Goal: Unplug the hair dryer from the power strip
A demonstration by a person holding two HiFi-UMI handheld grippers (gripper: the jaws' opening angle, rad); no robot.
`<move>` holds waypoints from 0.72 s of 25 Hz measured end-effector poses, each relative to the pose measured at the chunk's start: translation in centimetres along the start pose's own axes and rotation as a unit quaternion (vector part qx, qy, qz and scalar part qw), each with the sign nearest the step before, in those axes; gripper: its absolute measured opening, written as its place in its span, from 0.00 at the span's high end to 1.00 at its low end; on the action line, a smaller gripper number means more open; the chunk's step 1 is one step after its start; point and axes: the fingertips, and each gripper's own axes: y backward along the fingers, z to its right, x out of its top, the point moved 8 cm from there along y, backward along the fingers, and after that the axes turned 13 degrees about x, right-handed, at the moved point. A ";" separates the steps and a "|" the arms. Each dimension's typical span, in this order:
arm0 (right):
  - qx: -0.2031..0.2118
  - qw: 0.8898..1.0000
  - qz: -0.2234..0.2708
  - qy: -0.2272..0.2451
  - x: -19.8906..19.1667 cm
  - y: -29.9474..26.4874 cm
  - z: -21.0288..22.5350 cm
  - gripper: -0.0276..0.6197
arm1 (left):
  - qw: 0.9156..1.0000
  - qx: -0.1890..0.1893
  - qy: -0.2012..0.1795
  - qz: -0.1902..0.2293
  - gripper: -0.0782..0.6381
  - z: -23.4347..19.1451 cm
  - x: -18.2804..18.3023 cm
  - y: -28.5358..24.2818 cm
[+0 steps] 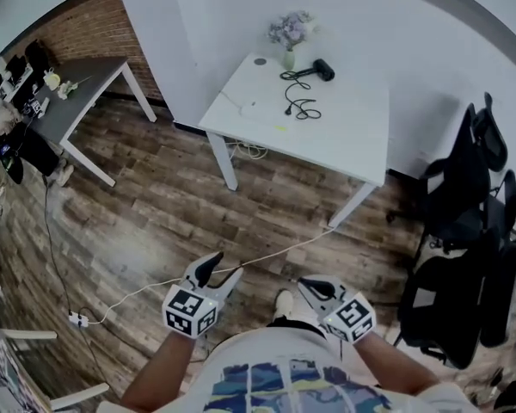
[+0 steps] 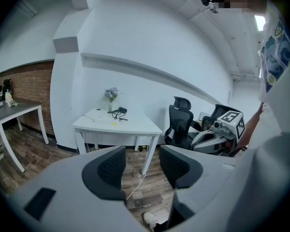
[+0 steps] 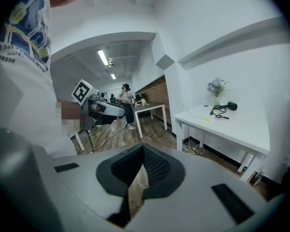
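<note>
1. One white table point(image 1: 344, 136) stands well ahead of left gripper point(image 1: 228, 265), jaws apart and empty, and right gripper point(image 1: 314, 286), closed on nothing.
2. Hair dryer point(image 1: 324, 70) lies on its far side.
3. Cord point(image 1: 299, 101) trails nearer; the person should step close, pinching plug point(image 1: 287, 110), never cord.

The person wears a white short-sleeved T-shirt point(image 1: 275, 377) with a print in blue, yellow and dark tones. Dark lettering runs across it in the right gripper view. One white shoe point(image 1: 283, 302) shows past the shirt's hem. The left gripper point(image 1: 222, 274) and the right gripper point(image 1: 320, 287) have smooth light-grey shells, each with a white cube point(image 1: 189, 311) of black square markers. Their pads point(image 2: 111, 170) are black and finely ribbed, set in rounded dark housings.
</note>
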 end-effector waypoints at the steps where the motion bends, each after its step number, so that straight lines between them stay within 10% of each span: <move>1: 0.001 1.000 -0.004 0.001 0.1 0.2 1.4 0.95 | 1.000 0.002 -0.001 -0.001 0.61 0.2 0.6 -1.3; 18: -0.011 1.000 -0.014 -0.003 3.7 -3.0 16.4 0.95 | 1.000 -0.027 -0.008 0.002 0.60 -3.4 8.3 -16.9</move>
